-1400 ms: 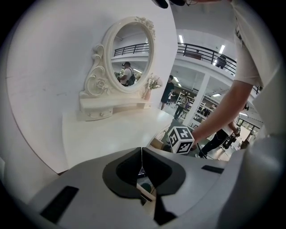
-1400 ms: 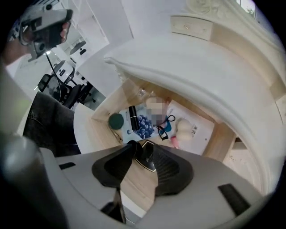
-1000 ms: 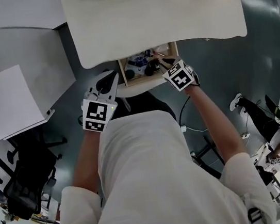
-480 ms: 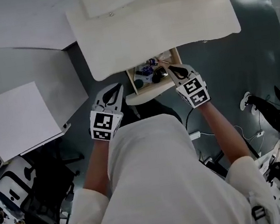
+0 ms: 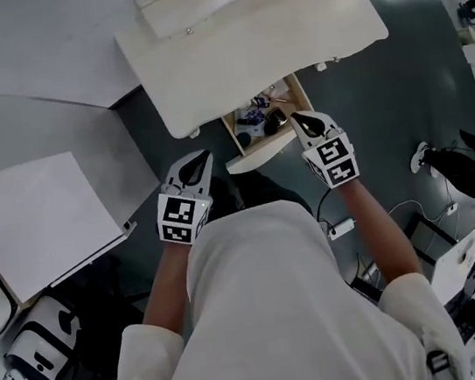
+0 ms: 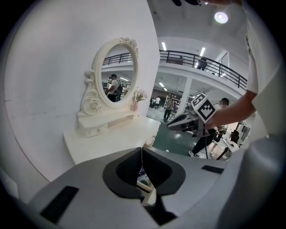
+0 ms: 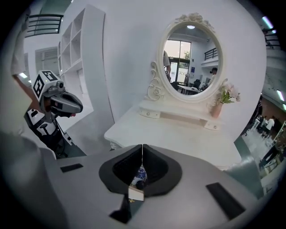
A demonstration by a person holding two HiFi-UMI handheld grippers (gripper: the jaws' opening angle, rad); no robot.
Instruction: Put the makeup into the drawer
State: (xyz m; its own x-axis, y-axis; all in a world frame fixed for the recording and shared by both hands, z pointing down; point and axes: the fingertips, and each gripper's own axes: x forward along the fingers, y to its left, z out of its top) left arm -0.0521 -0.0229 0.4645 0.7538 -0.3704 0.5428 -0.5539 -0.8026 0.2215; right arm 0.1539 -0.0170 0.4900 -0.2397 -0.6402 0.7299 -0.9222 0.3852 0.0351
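Both grippers hung before the white dressing table [image 5: 251,45]. The left gripper [image 5: 203,156] had its jaws pressed together on nothing. The right gripper [image 5: 298,117] had just been closing its jaws, and they met with nothing between them.

The open drawer [image 5: 258,151] lay between the two pairs of fingertips, nearer the right ones, its curved front just below them. The makeup [image 5: 258,112] sat inside it, a jumble of dark and blue-white pieces just ahead of the right fingertips and apart from them.

Farther ahead of the fingers stood an oval mirror [image 7: 190,56] on a carved base, with a small vase of flowers [image 7: 217,106] to its right. A white shelf unit [image 7: 78,53] rose to the left of the right fingers. A white board [image 5: 30,224] lay well to the left of the left fingers.

The tabletop overhung the drawer's back, so what lay there could not be seen. The makeup pieces were too small to tell apart. In both gripper views the gripper's own body hid most of the drawer, and only a sliver showed through the gap under the jaws.
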